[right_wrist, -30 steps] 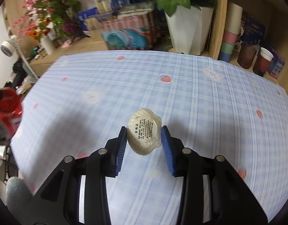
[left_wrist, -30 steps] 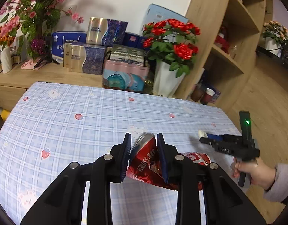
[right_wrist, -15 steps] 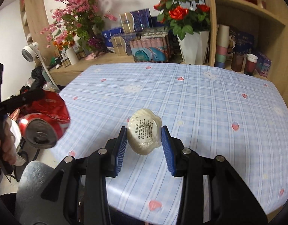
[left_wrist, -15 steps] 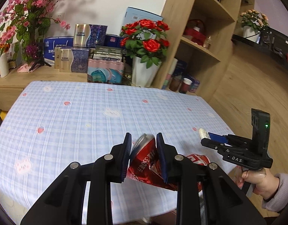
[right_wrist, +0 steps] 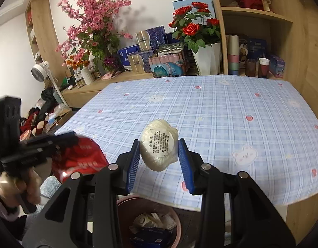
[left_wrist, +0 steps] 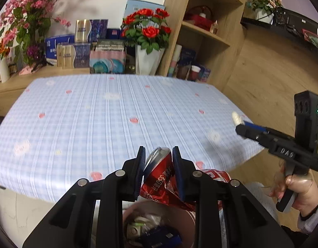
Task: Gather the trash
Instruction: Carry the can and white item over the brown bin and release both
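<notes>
Both grippers moved off the table [left_wrist: 117, 111], now over bin [right_wrist: 126, 204].
Left gripper [left_wrist: 159, 165] clamps light crushed can [left_wrist: 161, 177]; right gripper [right_wrist: 159, 155] pinches soft wrapper [right_wrist: 159, 144].

Your table [left_wrist: 109, 111] wears a pale blue checked cloth [right_wrist: 231, 111] printed with small red strawberries and white bears; you can see nothing lying on it in either view. Behind its far edge runs a low wooden shelf [right_wrist: 117, 78] carrying boxes [left_wrist: 73, 54], a white vase [left_wrist: 147, 61] of red roses and pink blossoms [right_wrist: 90, 20]. On the floor [left_wrist: 268, 66] below the table's near edge stands a bin [right_wrist: 175, 212] with trash in it.
</notes>
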Demonstrator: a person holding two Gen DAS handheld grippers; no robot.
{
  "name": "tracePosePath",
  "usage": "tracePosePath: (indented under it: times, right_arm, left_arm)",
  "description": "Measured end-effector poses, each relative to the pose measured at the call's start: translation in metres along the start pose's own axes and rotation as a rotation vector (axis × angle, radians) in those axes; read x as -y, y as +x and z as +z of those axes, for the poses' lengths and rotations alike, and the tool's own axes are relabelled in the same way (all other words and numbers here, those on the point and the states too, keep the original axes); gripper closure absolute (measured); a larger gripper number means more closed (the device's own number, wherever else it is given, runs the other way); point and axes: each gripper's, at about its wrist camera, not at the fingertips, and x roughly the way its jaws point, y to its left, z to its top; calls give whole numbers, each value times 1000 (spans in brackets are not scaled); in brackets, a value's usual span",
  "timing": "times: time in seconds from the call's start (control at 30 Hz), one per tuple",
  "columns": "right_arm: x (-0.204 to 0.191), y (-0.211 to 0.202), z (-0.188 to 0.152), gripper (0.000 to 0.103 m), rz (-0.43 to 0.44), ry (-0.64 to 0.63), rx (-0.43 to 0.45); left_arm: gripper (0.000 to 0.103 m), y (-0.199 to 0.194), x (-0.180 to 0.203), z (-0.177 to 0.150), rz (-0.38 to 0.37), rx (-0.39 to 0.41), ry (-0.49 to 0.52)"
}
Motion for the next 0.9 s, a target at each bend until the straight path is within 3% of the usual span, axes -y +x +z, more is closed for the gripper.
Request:
tracePosePath:
  times: [0.53, 0.6, 0.73, 0.8, 0.9]
  right_arm:
    - [-5, -15, -30, 64, 15, 21, -8]
    - [-5, -16, -31, 64, 18, 21, -8]
    - [-7, -16, -33, 64, 26, 23, -15]
    - [-10, -16, -36, 64, 27, 16, -20]
    - [-15, -14, -40, 64, 32, 6, -35]
  left_arm:
    - [75, 25, 25, -47, -39, -117, 18]
    - [56, 22, 26, -47, -39, -112, 19]
    - [40, 11, 22, -43, 3, -70, 20]
    - [23, 1, 17, -40, 47, -30, 16]
    - [13, -14, 8, -36, 108, 9, 12]
